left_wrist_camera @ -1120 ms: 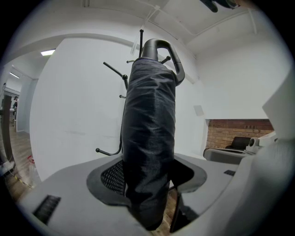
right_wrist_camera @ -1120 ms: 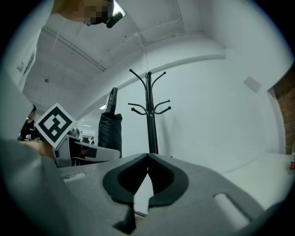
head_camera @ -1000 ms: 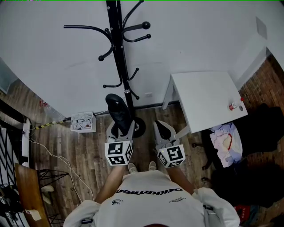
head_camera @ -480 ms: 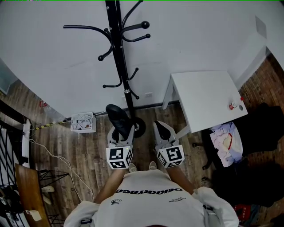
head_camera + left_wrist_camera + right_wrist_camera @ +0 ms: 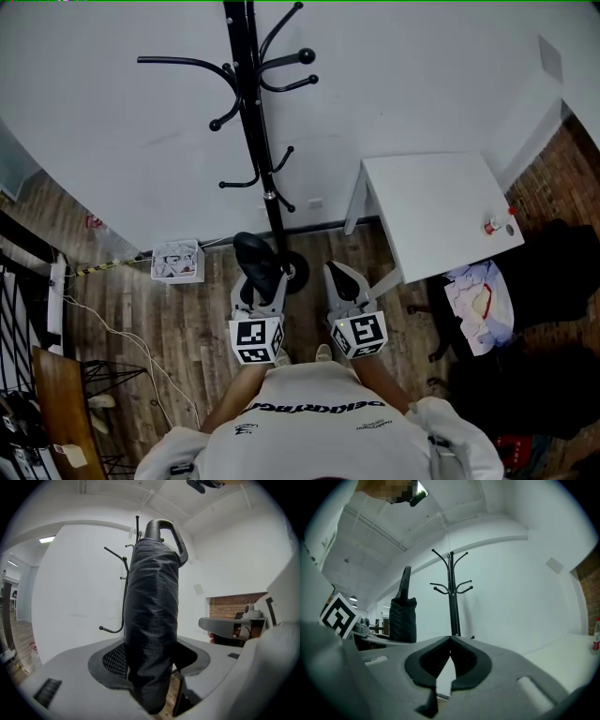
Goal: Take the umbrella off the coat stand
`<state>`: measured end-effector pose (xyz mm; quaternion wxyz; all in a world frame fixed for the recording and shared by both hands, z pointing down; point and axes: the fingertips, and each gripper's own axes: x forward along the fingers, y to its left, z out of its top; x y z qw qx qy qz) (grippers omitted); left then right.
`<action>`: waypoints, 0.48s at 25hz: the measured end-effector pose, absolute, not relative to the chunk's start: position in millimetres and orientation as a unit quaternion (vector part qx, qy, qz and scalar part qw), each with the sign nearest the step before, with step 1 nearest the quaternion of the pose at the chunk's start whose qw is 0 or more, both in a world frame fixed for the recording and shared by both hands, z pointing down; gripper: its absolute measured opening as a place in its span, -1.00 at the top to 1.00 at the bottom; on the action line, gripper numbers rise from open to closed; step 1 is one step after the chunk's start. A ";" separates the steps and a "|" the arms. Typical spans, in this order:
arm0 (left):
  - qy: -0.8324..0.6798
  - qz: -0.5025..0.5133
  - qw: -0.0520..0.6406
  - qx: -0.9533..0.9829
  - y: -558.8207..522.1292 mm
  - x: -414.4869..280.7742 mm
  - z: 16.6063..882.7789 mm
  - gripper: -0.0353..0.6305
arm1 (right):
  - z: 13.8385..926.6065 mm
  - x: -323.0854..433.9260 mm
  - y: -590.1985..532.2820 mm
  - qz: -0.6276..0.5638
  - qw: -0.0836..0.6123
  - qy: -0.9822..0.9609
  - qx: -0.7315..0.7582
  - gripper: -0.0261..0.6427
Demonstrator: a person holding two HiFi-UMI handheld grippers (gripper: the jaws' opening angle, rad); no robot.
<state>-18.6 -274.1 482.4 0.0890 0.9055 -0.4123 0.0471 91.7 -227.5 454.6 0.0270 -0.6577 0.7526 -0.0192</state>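
The folded black umbrella (image 5: pixel 254 257) stands upright between the jaws of my left gripper (image 5: pixel 259 283), which is shut on its fabric body, clear of the black coat stand (image 5: pixel 251 112). In the left gripper view the umbrella (image 5: pixel 152 616) fills the middle, its curved handle (image 5: pixel 165 528) on top and both pads pressing its sides; the left gripper (image 5: pixel 151 667) hides the umbrella's lower end. The stand's hooks (image 5: pixel 115 556) show behind it. My right gripper (image 5: pixel 339 274) hovers beside it, shut and empty. In the right gripper view the right gripper (image 5: pixel 450 639) faces the coat stand (image 5: pixel 451 597), with the umbrella (image 5: pixel 402 616) at left.
The stand's round base (image 5: pixel 294 270) sits on the wooden floor just ahead of the grippers. A white table (image 5: pixel 441 206) stands at the right, a small box of papers (image 5: pixel 175 260) at the left by the wall. Cables (image 5: pixel 122 333) trail on the floor.
My left gripper has drawn the umbrella down and back toward the person, away from the stand's hooks. The right gripper has stayed still.
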 end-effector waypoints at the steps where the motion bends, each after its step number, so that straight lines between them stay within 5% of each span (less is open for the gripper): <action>1: -0.413 0.048 0.089 0.905 -273.4 -18.8 482.7 0.14 | 454.2 91.6 -227.1 -0.019 0.027 0.752 -0.658 0.93; 12: -0.416 0.049 0.087 0.904 -272.1 -19.9 482.8 0.14 | 455.0 90.3 -228.7 -0.019 0.026 0.755 -0.655 0.93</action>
